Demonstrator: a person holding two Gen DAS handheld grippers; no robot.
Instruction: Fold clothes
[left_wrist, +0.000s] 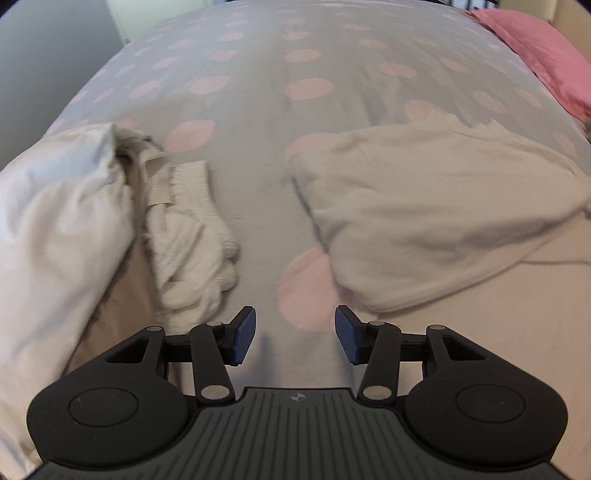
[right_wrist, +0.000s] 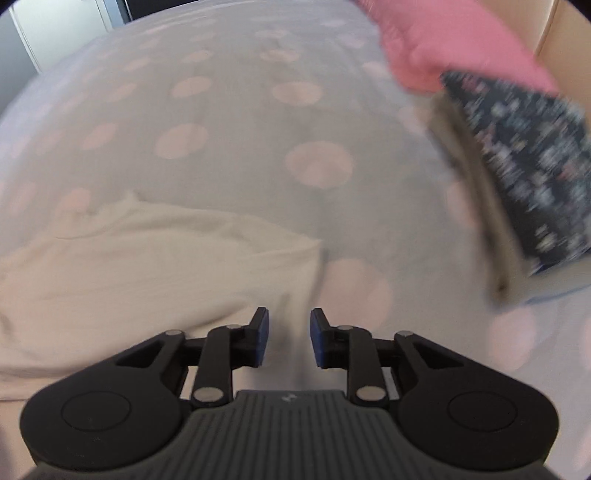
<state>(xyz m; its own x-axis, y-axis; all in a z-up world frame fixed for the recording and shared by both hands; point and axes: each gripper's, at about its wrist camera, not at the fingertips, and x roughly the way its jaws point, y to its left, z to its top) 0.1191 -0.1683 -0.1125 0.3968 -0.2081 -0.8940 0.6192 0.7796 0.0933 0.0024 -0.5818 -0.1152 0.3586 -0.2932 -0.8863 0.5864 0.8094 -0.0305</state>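
Observation:
A cream garment (left_wrist: 436, 206) lies spread and rumpled on the grey bedcover with pink dots (left_wrist: 258, 110). In the right wrist view the same cream garment (right_wrist: 147, 258) lies at the left. A pile of white and beige clothes (left_wrist: 184, 236) lies at the left, next to a white pillow-like bundle (left_wrist: 55, 221). My left gripper (left_wrist: 294, 334) is open and empty, above the bedcover between the pile and the cream garment. My right gripper (right_wrist: 289, 338) is open and empty, just past the cream garment's right edge.
A pink pillow (left_wrist: 546, 55) lies at the far right; it also shows in the right wrist view (right_wrist: 461, 40). A dark patterned folded item (right_wrist: 524, 173) lies at the right on the bedcover (right_wrist: 258, 147). A white wardrobe (right_wrist: 55, 22) stands beyond the bed.

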